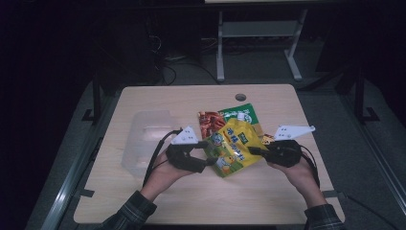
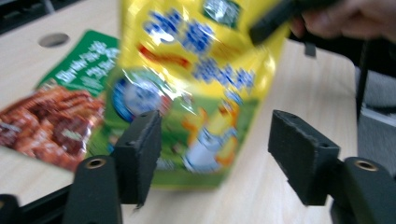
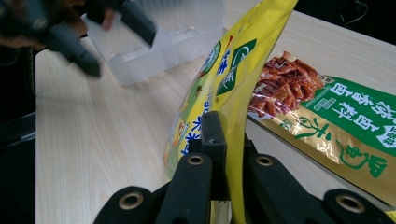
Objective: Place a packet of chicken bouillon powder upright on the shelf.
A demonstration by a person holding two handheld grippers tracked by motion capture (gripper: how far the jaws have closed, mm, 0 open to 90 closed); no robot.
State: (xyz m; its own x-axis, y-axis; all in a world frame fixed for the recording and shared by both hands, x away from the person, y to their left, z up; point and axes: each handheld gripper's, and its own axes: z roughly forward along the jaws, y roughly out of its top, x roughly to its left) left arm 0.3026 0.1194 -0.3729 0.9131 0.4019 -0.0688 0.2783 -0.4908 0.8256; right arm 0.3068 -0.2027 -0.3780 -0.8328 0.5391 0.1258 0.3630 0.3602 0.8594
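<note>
A yellow spout pouch (image 1: pixel 233 146) hangs tilted above the table between both hands. My right gripper (image 1: pixel 251 151) is shut on the pouch's right edge; in the right gripper view its jaws (image 3: pixel 229 140) pinch the yellow pouch (image 3: pixel 224 79). My left gripper (image 1: pixel 209 153) stands open at the pouch's lower left corner. In the left gripper view the jaws (image 2: pixel 215 135) are wide apart and the pouch (image 2: pixel 196 84) sits beyond them, untouched. A green and red snack packet (image 1: pixel 225 117) lies flat on the table behind the pouch.
A clear plastic container (image 1: pixel 146 139) stands on the wooden table (image 1: pixel 191 201) left of the left hand. A round cable hole (image 1: pixel 240 97) sits near the far edge. Dark floor and desk legs lie beyond the table.
</note>
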